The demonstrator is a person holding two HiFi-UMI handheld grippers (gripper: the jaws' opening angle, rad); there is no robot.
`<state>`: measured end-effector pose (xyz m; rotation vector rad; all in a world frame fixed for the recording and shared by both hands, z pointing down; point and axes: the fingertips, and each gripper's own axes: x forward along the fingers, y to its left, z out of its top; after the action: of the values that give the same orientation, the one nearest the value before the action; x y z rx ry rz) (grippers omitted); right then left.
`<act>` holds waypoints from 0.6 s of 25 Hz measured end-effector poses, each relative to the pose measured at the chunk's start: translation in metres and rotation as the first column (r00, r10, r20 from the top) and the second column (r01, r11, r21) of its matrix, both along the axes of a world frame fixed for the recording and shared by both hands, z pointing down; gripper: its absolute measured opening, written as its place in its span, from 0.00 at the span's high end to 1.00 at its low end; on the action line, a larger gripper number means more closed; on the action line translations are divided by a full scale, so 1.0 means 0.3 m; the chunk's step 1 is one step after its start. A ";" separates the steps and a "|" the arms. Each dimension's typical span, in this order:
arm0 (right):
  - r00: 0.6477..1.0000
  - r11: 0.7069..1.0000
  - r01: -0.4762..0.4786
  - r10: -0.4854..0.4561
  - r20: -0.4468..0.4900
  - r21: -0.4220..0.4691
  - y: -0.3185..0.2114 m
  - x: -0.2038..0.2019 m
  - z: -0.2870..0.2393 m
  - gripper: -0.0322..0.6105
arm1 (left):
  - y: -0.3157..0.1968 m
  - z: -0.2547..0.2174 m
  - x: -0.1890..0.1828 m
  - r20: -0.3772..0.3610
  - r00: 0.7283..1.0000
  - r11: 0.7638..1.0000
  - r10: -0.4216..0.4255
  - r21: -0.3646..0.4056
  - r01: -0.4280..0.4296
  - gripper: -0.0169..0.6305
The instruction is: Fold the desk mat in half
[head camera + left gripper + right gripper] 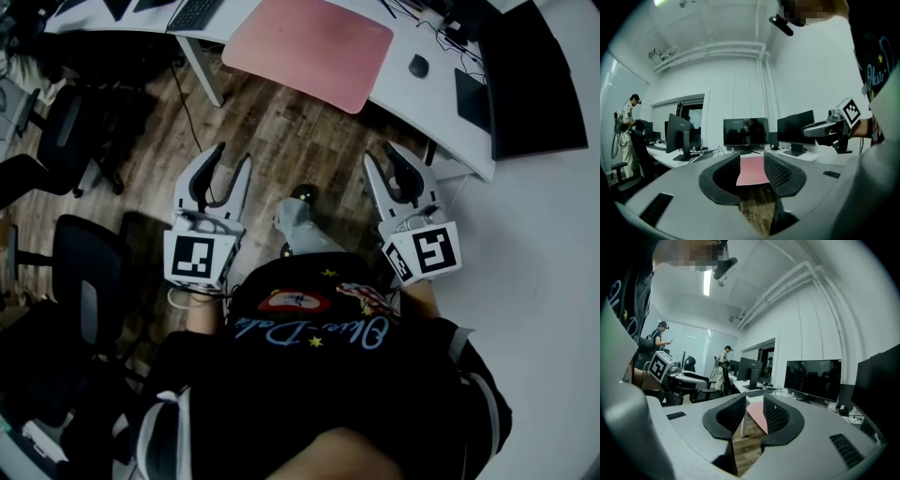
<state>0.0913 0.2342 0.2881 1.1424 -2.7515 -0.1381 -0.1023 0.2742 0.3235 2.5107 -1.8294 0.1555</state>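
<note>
The pink desk mat (309, 47) lies flat on the white desk (422, 103), its near edge hanging slightly past the desk's front. It also shows far off between the jaws as the pink mat (752, 171) in the left gripper view and the pink mat (758, 417) in the right gripper view. My left gripper (232, 157) and right gripper (380, 155) hover over the wooden floor, well short of the desk. Both stand open with nothing between their jaws. They are level with each other, about a body's width apart.
A keyboard (192, 14), a mouse (418, 66) and dark monitors (530, 84) sit on the desk around the mat. A desk leg (202, 70) stands at the left. Office chairs (89, 272) crowd my left side. People (626, 122) stand at other desks further off.
</note>
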 end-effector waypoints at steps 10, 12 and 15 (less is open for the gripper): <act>1.000 0.999 0.031 -0.031 0.006 -0.010 -0.269 -0.116 0.052 0.80 | -0.204 0.053 -0.143 0.074 0.995 0.997 -0.065 -0.036 0.068 0.75; 0.999 0.999 0.033 -0.033 -0.001 -0.012 -0.330 -0.134 0.062 0.80 | -0.261 0.064 -0.155 0.093 0.994 0.997 -0.065 -0.041 0.069 0.75; 1.000 0.999 0.029 -0.029 -0.002 -0.016 -0.434 -0.155 0.071 0.79 | -0.363 0.076 -0.169 0.131 0.990 0.997 -0.060 -0.048 0.067 0.74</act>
<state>0.0448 0.1040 0.3092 1.0979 -2.7630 -0.1215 -0.1529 0.1654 0.3462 2.4575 -1.9221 0.3680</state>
